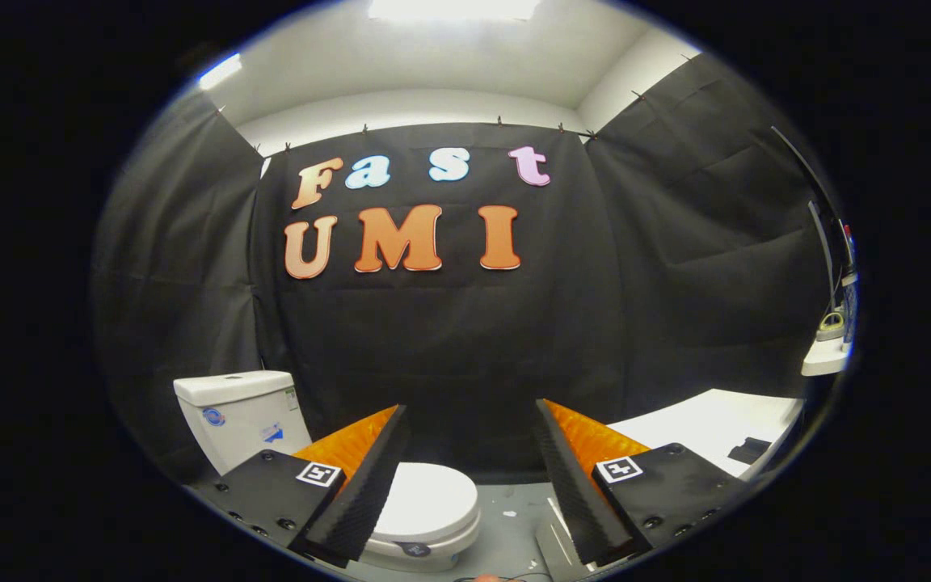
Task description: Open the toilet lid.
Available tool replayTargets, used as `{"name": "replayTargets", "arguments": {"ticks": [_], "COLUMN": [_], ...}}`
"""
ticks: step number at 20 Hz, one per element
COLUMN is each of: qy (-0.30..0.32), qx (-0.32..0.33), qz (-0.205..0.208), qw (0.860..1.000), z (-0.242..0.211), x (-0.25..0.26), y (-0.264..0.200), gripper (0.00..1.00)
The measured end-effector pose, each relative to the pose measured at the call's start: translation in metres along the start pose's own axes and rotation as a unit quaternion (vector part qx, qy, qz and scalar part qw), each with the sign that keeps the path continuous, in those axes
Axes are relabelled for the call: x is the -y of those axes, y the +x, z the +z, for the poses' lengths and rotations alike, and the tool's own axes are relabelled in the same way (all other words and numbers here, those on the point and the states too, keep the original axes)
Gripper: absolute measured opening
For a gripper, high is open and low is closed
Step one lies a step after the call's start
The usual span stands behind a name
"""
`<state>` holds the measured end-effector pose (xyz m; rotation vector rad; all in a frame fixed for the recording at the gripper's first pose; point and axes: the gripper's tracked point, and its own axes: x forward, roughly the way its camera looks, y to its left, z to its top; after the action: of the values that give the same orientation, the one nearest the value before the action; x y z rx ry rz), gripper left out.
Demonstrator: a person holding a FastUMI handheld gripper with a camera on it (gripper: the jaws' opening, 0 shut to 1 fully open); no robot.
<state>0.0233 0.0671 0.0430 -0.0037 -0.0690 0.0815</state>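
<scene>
Nearest, the tongs (469, 453) hang released above the floor (514, 517), their two fingers (360, 493) spread wide with nothing between them. Just beyond and partly behind the left finger sits the white toilet (425, 517), its lid (429, 497) down flat on the seat, untouched. Behind the bowl, the cistern (239, 412) stands against the black cloth wall (449, 339). Off past the right finger, a white bench (708, 424) carries a small dark object (748, 449), and farther right a small shelf (825, 356) holds items too small to identify.
</scene>
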Motion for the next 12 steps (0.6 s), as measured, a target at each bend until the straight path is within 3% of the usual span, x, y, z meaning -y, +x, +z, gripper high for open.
{"name": "replayTargets", "arguments": {"ticks": [3,6,12], "qy": [0.052,0.099,0.199], "qx": [-0.001,-0.022,-0.148], "qz": [0.043,0.069,0.124], "qw": [0.998,0.992,0.961], "z": [0.001,-0.027,-0.145], "x": [-0.047,-0.081,-0.125], "y": [0.017,0.027,0.02], "gripper": [0.99,0.99,0.98]}}
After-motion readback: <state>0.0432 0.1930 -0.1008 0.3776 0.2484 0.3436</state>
